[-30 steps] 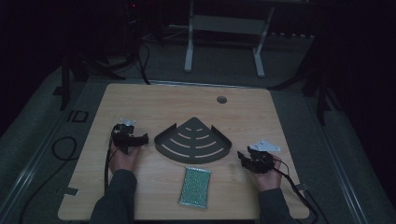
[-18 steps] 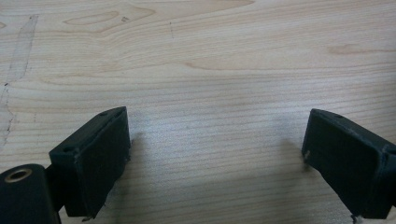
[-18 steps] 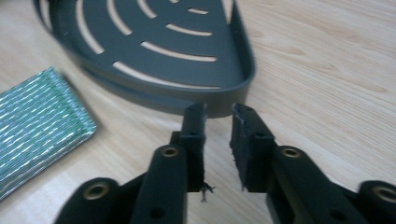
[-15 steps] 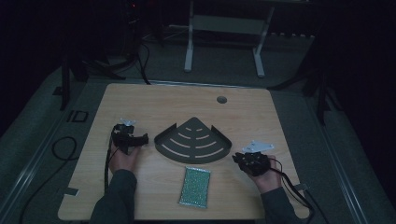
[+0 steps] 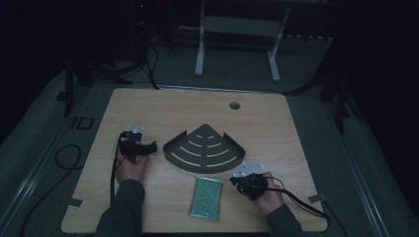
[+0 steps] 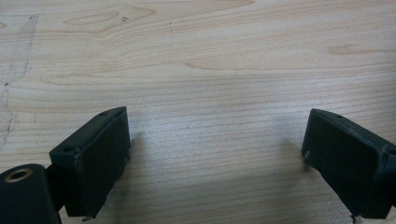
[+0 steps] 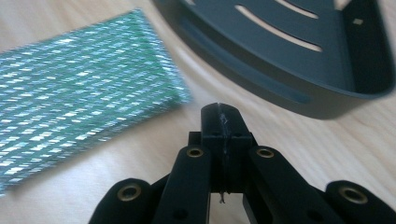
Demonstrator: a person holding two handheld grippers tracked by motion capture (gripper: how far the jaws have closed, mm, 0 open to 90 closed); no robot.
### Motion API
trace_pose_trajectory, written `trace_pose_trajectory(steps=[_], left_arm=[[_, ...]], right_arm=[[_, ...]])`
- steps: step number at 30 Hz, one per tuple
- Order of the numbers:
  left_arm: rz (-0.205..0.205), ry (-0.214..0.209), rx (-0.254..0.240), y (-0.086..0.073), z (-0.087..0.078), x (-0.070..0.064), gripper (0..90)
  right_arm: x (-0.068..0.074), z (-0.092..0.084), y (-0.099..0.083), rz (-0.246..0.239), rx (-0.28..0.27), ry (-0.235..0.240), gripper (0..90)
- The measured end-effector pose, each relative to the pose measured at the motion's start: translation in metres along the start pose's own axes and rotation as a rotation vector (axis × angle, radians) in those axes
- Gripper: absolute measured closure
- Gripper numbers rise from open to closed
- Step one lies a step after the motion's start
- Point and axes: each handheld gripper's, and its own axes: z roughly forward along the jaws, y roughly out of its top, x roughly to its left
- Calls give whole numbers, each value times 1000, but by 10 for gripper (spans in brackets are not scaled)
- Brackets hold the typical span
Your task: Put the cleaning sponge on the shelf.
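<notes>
No readable text, label, brand, number or sign appears in any view. The wooden tabletop (image 5: 276, 128) carries only grain and faint scuff marks. The dark fan-shaped tray (image 5: 205, 148) is plain, with slots only. The green glittery pad (image 5: 206, 196) shows a woven pattern without lettering.

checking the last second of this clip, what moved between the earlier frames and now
The right gripper slid toward the person and leftward, ending close beside the green sponge; its jaws are shut on nothing. The left gripper, open, the sponge and the dark fan-shaped rack stayed put.
</notes>
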Motion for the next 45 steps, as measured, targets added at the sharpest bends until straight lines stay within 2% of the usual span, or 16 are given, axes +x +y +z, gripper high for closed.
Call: trace_pose_trajectory(steps=[3, 13, 16, 23, 25, 30, 34, 40, 45], left_arm=[[0, 0, 0, 0, 0, 0, 82], [0, 0, 0, 0, 0, 0, 82], [0, 0, 0, 0, 0, 0, 82], [0, 0, 0, 0, 0, 0, 82], [0, 0, -1, 0, 0, 0, 82], [0, 0, 0, 0, 0, 0, 82], [0, 0, 0, 0, 0, 0, 82], [0, 0, 0, 0, 0, 0, 82], [0, 0, 0, 0, 0, 0, 82]], right_arm=[[8, 1, 3, -6, -10, 35, 900], [38, 6, 7, -44, -9, 94, 900], [43, 11, 11, -66, -4, 104, 900], [51, 18, 13, -71, -2, 154, 899], [52, 21, 11, -75, 10, 146, 900], [52, 20, 10, -82, 21, 145, 900], [45, 16, 3, -50, 24, 147, 900], [30, 6, -10, -39, 35, 110, 899], [16, 0, -21, -1, 41, 73, 899]])
